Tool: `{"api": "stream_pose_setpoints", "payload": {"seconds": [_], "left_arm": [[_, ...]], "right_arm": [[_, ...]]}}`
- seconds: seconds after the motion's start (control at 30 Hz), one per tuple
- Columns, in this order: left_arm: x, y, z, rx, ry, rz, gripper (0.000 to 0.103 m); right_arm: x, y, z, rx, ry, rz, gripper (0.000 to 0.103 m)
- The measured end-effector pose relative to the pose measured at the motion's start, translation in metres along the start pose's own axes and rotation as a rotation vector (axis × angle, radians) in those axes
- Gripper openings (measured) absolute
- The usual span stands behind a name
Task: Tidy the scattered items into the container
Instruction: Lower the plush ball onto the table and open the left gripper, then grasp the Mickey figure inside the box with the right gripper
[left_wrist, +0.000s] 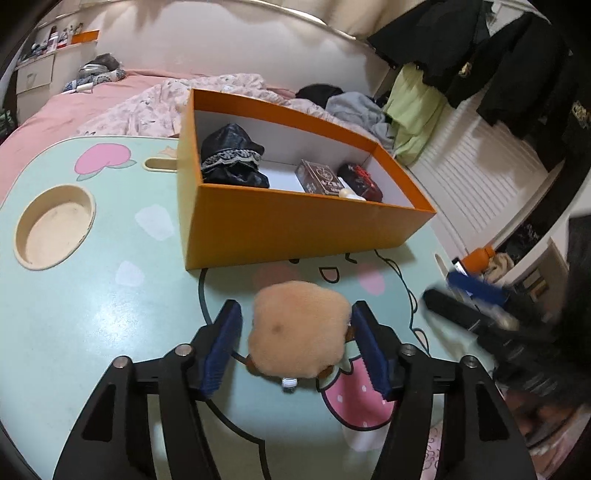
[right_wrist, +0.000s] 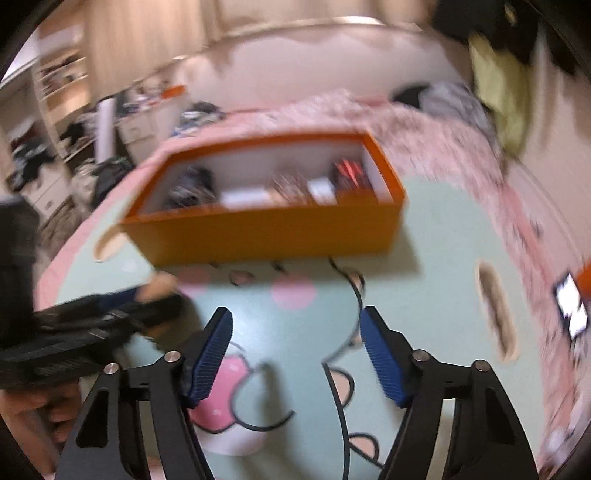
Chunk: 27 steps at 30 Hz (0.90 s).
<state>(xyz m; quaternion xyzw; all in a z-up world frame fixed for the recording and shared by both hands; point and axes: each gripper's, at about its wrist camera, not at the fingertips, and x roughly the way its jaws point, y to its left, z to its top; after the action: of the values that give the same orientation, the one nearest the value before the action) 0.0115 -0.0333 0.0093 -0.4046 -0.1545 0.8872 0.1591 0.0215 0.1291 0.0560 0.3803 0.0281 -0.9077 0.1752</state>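
One loose item is left on the cartoon-printed lap table (left_wrist: 92, 302): a tan plush pad (left_wrist: 299, 328), low in the centre of the left wrist view. The left gripper (left_wrist: 295, 343) straddles it with jaws apart, the right blue pad (left_wrist: 369, 350) at the plush's edge and the left one clear of it, so nothing is gripped yet. The orange box (left_wrist: 295, 229) sits just above, already holding a black lace pouch (left_wrist: 232, 158) and small dark cartons (left_wrist: 317, 177). The right gripper (right_wrist: 295, 354) hangs parted and empty over bare tabletop. Next the left jaws likely need to close, then lift toward the box.
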Motion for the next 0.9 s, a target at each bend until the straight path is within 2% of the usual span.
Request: {"api": "stream_pose_setpoints", "payload": {"seconds": [0.07, 0.13, 0.2, 0.33, 0.43, 0.57, 0.7, 0.8, 0.9], "left_arm": [[0.000, -0.002, 0.000, 0.002, -0.001, -0.003, 0.066], [0.000, -0.005, -0.001, 0.023, -0.004, 0.013, 0.068], [0.001, -0.010, -0.003, 0.045, -0.007, 0.030, 0.073], [0.002, -0.016, -0.005, 0.066, -0.008, 0.053, 0.075], [0.001, -0.014, -0.006, 0.062, -0.011, 0.050, 0.075], [-0.002, -0.011, -0.007, 0.054, -0.016, 0.039, 0.075], [-0.003, -0.009, -0.007, 0.049, -0.018, 0.032, 0.075], [-0.004, -0.008, -0.006, 0.047, -0.019, 0.030, 0.075], [-0.004, -0.008, -0.006, 0.043, -0.022, 0.031, 0.075]], "right_arm": [[-0.006, 0.002, 0.023, -0.026, -0.020, 0.051, 0.058], [0.001, -0.006, 0.053, -0.018, 0.016, 0.119, 0.046], [0.025, -0.010, 0.083, -0.018, 0.116, 0.149, 0.046], [0.072, -0.011, 0.110, -0.043, 0.277, 0.124, 0.045], [0.100, -0.017, 0.115, -0.033, 0.373, 0.101, 0.041], [0.131, -0.023, 0.111, -0.030, 0.535, 0.123, 0.034], [0.154, -0.031, 0.108, 0.023, 0.628, 0.167, 0.035], [0.156, -0.036, 0.107, 0.049, 0.641, 0.185, 0.033], [0.149, -0.039, 0.106, 0.075, 0.610, 0.200, 0.033]]}}
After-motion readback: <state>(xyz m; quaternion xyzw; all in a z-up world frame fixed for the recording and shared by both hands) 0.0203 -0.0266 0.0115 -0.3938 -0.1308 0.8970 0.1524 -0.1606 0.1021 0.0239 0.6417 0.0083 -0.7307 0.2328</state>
